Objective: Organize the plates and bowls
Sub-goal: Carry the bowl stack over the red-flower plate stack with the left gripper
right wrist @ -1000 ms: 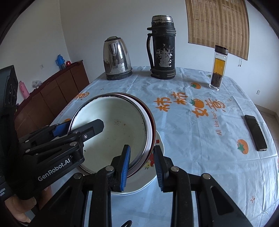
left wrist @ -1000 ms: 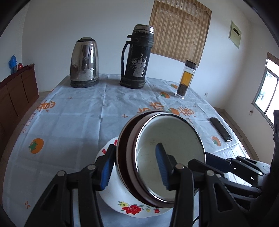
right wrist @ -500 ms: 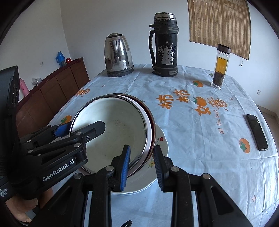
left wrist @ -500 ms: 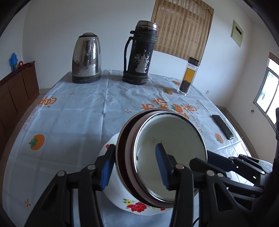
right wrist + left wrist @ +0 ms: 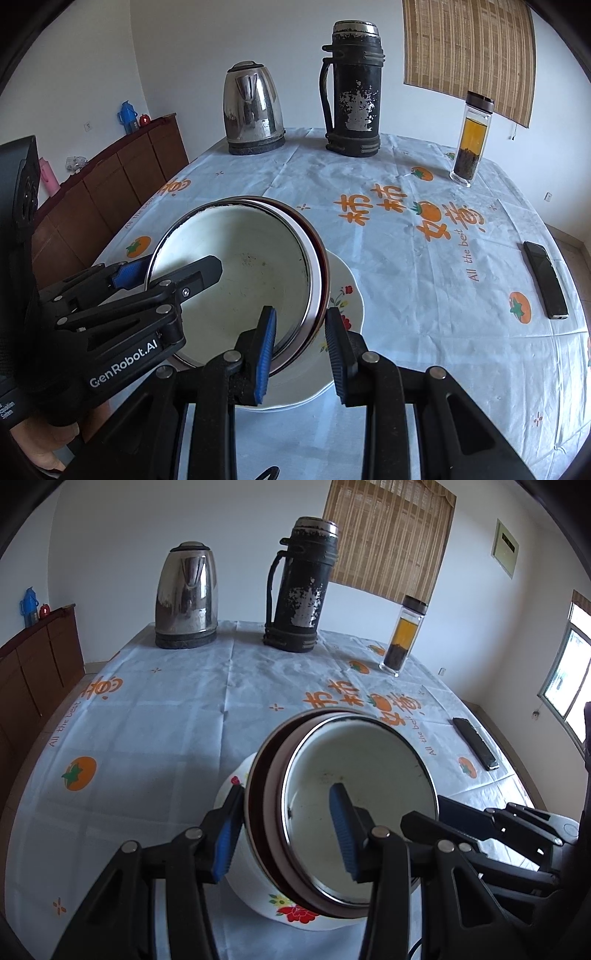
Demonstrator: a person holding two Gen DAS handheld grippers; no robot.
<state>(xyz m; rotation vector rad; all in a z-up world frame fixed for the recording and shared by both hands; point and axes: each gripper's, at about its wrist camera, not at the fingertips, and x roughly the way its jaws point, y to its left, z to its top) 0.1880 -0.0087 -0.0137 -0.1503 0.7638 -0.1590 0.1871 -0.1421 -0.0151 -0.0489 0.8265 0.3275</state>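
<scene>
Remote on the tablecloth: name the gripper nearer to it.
Right. The right gripper grips the nested bowls on the side facing the remote; the left gripper grips their opposite rim.

Far table end – shiny steel kettle (image 5: 186, 598), worn black flask (image 5: 301, 587), clear glass tea bottle (image 5: 404, 635); black phone (image 5: 546, 284) – right edge.

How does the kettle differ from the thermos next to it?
The kettle is shiny bare steel; the thermos is black with worn, flaking patches. The kettle is squat and tapers toward its lid; the thermos is taller and a straight cylinder. The thermos shows a side handle; no handle shows on the kettle. Both stand upright at the table's far end.
</scene>
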